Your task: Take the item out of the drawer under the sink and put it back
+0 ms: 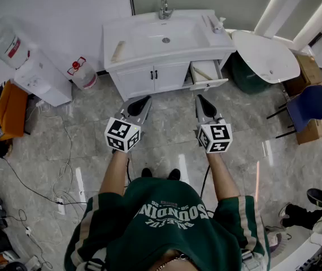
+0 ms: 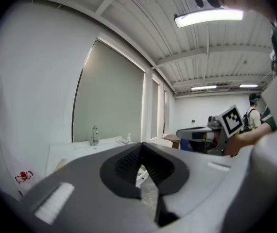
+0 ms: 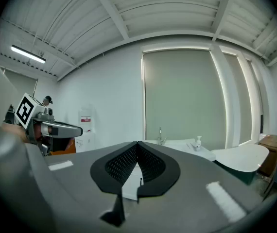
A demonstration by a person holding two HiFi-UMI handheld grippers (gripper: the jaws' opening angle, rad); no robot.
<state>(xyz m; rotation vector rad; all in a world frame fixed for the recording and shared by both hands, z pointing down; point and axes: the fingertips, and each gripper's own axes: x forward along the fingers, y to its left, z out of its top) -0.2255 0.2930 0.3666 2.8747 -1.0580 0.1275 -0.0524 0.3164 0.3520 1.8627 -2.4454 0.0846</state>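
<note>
A white sink cabinet (image 1: 149, 75) stands against the far wall, with a faucet (image 1: 164, 7) on top. Its right-hand drawer (image 1: 209, 84) is pulled open, and a pale, long item (image 1: 203, 71) lies inside. My left gripper (image 1: 144, 101) and right gripper (image 1: 199, 99) are held level side by side over the tiled floor, short of the cabinet. Both are shut with nothing between the jaws. In the left gripper view the left gripper (image 2: 141, 145) has its tips meeting, with the sink (image 2: 97, 141) beyond them. In the right gripper view the right gripper (image 3: 137, 144) points at the faucet (image 3: 160, 133).
A water dispenser (image 1: 31, 66) and a jug (image 1: 83, 75) stand left of the cabinet. A round white table (image 1: 265, 55), a blue chair (image 1: 308, 103) and a cardboard box (image 1: 314, 72) are to its right. Cables (image 1: 48, 168) trail over the floor at left.
</note>
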